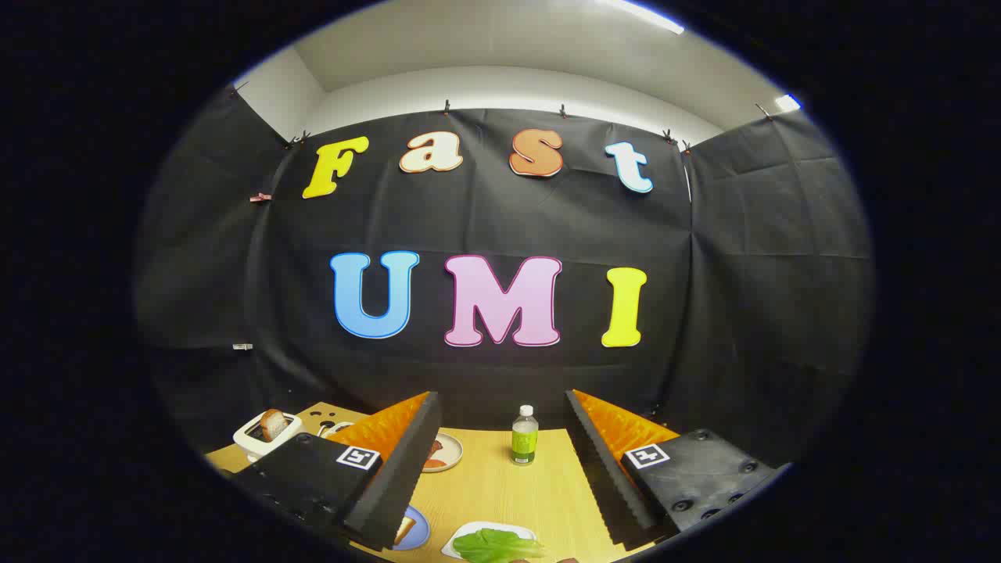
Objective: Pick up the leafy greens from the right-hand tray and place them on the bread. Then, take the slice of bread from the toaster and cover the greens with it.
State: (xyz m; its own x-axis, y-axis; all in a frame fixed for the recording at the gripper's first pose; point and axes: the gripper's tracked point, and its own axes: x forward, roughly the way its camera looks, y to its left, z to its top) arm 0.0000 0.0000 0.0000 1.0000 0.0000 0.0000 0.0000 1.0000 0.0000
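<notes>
Gripper (500, 469) wide open, holding nothing, above wooden table (500, 493). Leafy greens (493, 545) on white tray (469, 534) at 6 o'clock between fingers; toaster (264, 438) with bread slice (273, 424) at 10 o'clock.

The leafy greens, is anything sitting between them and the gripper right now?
Nothing visible blocks them. The gripper is open above the table, and the leafy greens lie on their white tray between and below the fingers. The bottle stands farther off.
</notes>
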